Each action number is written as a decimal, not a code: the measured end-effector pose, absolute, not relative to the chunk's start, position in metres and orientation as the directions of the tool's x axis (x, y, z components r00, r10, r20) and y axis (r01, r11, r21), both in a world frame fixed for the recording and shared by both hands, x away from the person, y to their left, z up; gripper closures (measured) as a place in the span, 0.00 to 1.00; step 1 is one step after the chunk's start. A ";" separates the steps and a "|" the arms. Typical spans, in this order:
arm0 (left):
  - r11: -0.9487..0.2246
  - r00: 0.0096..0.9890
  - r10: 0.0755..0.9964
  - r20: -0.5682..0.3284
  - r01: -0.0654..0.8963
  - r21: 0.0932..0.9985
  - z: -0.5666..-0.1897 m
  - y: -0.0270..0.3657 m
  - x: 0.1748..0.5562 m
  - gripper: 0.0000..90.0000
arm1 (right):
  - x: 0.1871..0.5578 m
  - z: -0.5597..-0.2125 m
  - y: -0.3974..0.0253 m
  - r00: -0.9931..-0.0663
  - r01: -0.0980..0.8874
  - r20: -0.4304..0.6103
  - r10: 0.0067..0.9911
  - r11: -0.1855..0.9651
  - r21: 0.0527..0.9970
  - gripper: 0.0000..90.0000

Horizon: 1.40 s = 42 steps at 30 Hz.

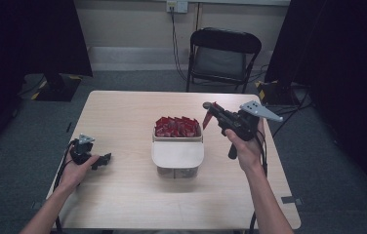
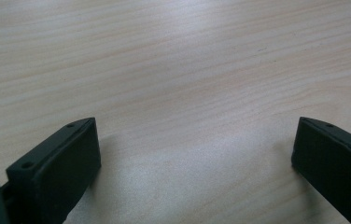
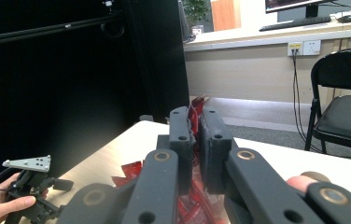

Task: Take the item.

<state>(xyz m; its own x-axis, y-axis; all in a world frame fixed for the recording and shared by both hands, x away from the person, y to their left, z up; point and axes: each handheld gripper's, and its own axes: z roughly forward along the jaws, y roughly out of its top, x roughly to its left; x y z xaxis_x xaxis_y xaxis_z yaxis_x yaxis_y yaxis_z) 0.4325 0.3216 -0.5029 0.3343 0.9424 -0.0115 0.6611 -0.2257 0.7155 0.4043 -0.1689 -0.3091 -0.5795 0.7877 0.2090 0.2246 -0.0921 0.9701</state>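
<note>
Above the box (image 1: 177,155), the right gripper (image 3: 193,116) pinches a red packet (image 3: 194,114), clearest in its own view; left gripper (image 2: 192,154) gapes wide over bare table (image 2: 173,70).

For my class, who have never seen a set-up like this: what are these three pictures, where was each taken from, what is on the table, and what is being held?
A person sits at a pale wooden table, holding a black two-jaw gripper tool in each hand. The high view looks down from above. The other two come from cameras riding on the tools. The left gripper rests low near the bare tabletop, jaws wide apart and empty. The right gripper is raised beside a clear plastic box with a cream lid slid partly back, showing red foil sachets inside. Its jaws are closed on one red sachet, lifted above the box. Behind the table stands a black folding chair.
</note>
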 end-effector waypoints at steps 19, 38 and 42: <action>-0.223 0.333 0.943 -0.013 0.661 0.717 -0.503 0.321 0.433 0.01 | 0.424 -0.330 -0.188 -0.509 0.284 0.225 0.831 -0.084 0.955 0.95; -0.226 0.334 0.942 -0.012 0.661 0.716 -0.503 0.322 0.432 0.01 | 0.449 -0.383 -0.184 -0.468 0.417 0.208 0.859 0.007 0.909 0.95; -0.223 0.332 0.943 -0.013 0.661 0.717 -0.503 0.321 0.433 0.01 | 0.453 -0.392 -0.182 -0.463 0.441 0.209 0.861 0.020 0.897 0.95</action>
